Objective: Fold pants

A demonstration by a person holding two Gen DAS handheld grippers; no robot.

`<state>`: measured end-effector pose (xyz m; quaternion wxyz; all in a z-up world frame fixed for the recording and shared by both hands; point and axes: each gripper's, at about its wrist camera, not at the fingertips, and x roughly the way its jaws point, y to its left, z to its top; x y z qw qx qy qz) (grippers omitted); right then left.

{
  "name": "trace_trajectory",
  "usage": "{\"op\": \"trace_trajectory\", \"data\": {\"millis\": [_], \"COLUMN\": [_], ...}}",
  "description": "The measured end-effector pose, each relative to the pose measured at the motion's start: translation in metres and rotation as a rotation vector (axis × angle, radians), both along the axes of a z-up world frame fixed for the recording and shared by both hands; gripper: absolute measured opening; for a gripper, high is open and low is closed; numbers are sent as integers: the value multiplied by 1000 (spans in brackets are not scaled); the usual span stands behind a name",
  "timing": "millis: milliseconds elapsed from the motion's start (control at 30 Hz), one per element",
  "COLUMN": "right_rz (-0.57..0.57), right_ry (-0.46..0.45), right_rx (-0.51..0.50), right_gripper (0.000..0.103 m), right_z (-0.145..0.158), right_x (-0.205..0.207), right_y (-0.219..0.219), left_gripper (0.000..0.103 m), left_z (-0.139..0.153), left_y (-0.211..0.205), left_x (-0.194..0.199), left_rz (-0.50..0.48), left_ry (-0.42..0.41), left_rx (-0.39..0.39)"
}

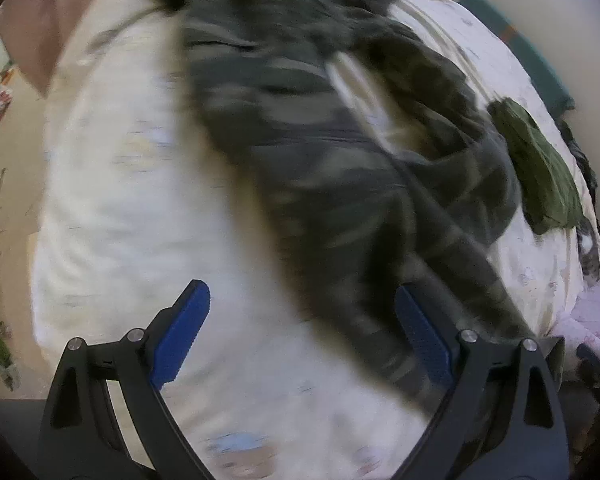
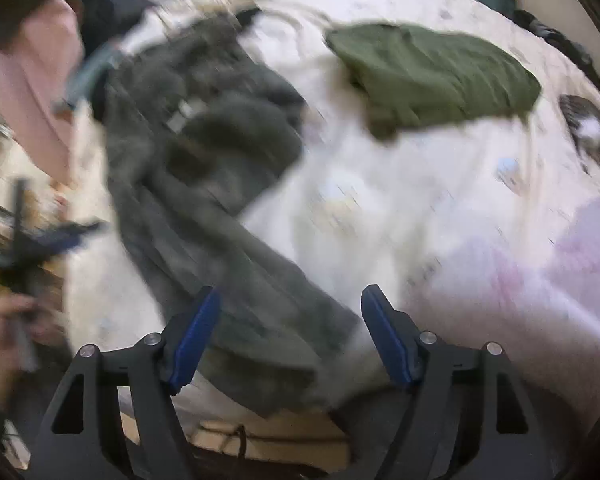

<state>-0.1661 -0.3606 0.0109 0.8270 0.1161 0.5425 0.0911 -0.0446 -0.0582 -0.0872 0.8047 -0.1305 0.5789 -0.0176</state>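
Your left gripper (image 1: pixel 302 332) hangs above the bed, fingers spread wide and pinching nothing, with the lower leg of the camouflage pants (image 1: pixel 320 152) running under its right-hand finger. Your right gripper (image 2: pixel 290 336) is spread as well, its pads clear of the cloth; the leg end of the same pants (image 2: pixel 204 184) lies loose between and just beyond them, close to the bed's near edge. Both views are blurred, so the exact hem line cannot be made out.

The garment sprawls diagonally across the white quilt (image 1: pixel 132 208), rumpled and twisted, its waist end farther off. The step in hand looks like a re-grip: take each hem at its outer corner, pinch through both layers, and draw the legs straight before you fold, or the creases will be locked in.

Farther up the bed lies a folded olive-green garment (image 2: pixel 440 76), apart from the pants but near the line of a lengthwise fold. A lilac blanket (image 2: pixel 560 264) crowds the right side. A person's pink sleeve (image 2: pixel 36 92) shows at far left.
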Motion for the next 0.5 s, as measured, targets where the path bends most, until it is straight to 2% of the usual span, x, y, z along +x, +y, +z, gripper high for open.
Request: {"op": "trace_trajectory", "data": {"millis": [67,133,200,267,300,333,367,400,500], "right_rz": [30,23,-1,-12,-19,-22,-23,-22,-13], "right_ry": [-81,-125,-125,-109,-111,-111,-108,-102,-89], "right_rx": [46,73,117,145,147,147,153,163,173], "right_gripper": [76,76,76,76,76,76,76,76,76], "right_z": [8,8,2,-2,-2,-2,-4,-5,-8], "right_x": [3,5,8,15,18,20,21,21,23], "right_y": [0,0,-2,-2,-3,-2,-5,-5,-2], "left_gripper": [90,78,70,51,27,10,10,5,3], "left_z": [-16,-32,-49,-59,-60,-59,-56,-51,-19], "left_y": [-23,-38,-51,-57,-56,-55,-52,-48,-26], "left_x": [10,16,21,24,24,23,21,17,-5], "left_rz": [-15,-18,-27,-28,-23,-24,-26,-27,-38], "left_ry": [22,64,90,94,84,79,75,68,36], "left_rx": [15,6,30,70,77,83,72,57,19]}}
